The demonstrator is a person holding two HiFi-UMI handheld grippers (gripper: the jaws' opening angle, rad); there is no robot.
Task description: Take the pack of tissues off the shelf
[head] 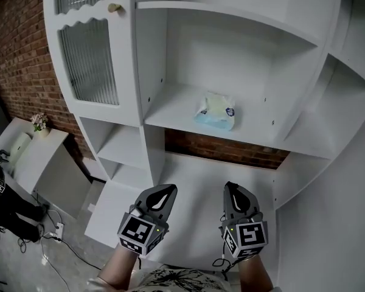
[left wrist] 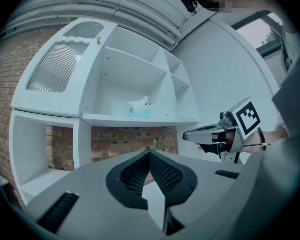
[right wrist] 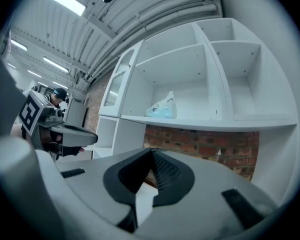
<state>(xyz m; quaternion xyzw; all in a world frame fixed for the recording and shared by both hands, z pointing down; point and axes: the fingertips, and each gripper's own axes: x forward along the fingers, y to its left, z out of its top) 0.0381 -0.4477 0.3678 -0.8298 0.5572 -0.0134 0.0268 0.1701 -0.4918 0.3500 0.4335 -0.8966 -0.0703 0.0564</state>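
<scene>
A pale blue and white pack of tissues (head: 216,112) lies on the white shelf (head: 176,111) of the middle compartment, a little right of its centre. The same pack (left wrist: 140,107) shows small in the left gripper view and again, as the tissue pack (right wrist: 162,107), in the right gripper view. My left gripper (head: 168,191) and right gripper (head: 231,189) hang side by side below the shelf, well short of the pack. Both have their jaws together with nothing between them.
The white shelf unit has a ribbed glass door (head: 88,59) with a round knob (head: 114,7) at upper left. Open compartments (head: 334,108) stand at right. A brick wall (head: 231,151) shows under the shelf. A low white counter (head: 194,181) lies below the grippers.
</scene>
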